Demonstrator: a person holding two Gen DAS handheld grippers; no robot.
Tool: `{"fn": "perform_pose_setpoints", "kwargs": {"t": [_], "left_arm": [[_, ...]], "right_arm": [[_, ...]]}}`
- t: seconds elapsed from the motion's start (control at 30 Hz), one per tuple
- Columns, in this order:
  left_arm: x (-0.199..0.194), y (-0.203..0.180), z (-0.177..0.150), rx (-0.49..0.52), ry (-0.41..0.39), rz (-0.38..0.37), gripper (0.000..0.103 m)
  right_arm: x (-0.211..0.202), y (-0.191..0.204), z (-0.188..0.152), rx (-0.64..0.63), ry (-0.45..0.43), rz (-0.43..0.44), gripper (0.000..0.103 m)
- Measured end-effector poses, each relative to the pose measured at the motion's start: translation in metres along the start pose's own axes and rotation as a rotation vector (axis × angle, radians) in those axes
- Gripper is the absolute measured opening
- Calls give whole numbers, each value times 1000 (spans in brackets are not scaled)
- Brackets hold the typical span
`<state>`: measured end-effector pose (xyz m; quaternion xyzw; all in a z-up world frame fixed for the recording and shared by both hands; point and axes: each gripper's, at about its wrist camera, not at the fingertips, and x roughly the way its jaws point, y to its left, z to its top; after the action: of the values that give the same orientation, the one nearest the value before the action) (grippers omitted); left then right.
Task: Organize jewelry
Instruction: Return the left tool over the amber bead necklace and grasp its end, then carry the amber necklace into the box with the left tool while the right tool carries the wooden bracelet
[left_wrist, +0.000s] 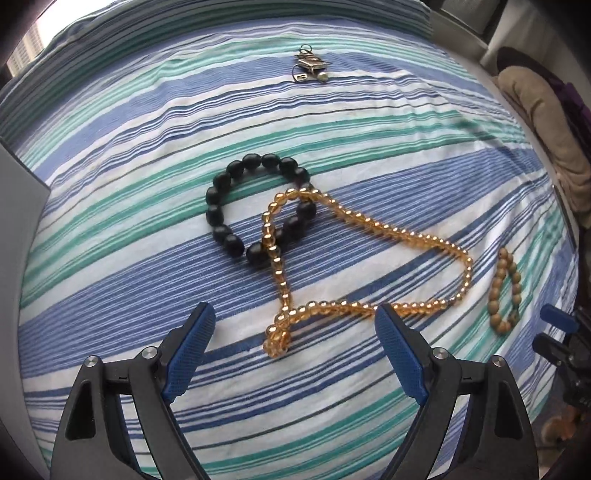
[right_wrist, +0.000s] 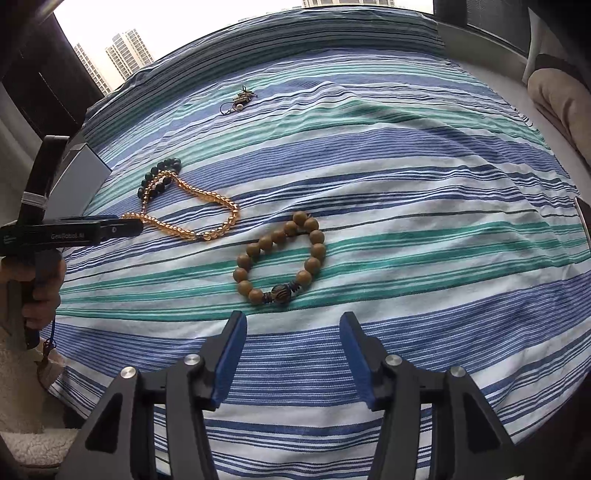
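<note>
Little looks sorted yet: on the striped bedspread the amber necklace lies tangled over the black bracelet, the wooden bracelet apart at right (trinkets far off). Left tool and right tool gape wide, empty.

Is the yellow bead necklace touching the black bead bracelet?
Touching. The left wrist view shows the yellow bead necklace looping over the black bead bracelet, crossing its beads.

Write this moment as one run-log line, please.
left gripper: open, over amber necklace | right gripper: open, near wooden bracelet | nothing held
</note>
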<state>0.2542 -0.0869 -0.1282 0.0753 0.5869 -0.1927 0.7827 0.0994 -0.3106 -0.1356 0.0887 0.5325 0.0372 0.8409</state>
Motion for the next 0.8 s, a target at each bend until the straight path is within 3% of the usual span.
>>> {"fn": "perform_pose_setpoints", "kwargs": {"t": [0.17,0.27,0.3,0.4,0.43,0.5,0.57,0.6,0.8], "left_arm": [[4,-3,2,20,-11,4,89],[2,-1,3,19,-36,4,80],[1,-1,3,18,-46,-2,69],[-6,2,1,1,-51,-87,11],[-9,3,-1,-3,-48,-101,8],[-16,2,-10,2,-48,-83,5],[-25,4,-22,-7,-52,-102,5],[-30,8,-30,-20,-55,-115,5],[-78,32,-69,-110,-116,-177,5]], "right_arm": [[7,14,9,-26,7,-15,53],[14,12,10,-4,29,-12,53],[15,10,10,10,31,-12,53],[19,9,14,31,27,12,53],[21,10,15,30,27,20,53],[30,15,18,21,54,32,27],[36,22,18,7,70,39,22],[36,26,19,-6,73,25,14],[18,24,15,39,49,88,14]]}}
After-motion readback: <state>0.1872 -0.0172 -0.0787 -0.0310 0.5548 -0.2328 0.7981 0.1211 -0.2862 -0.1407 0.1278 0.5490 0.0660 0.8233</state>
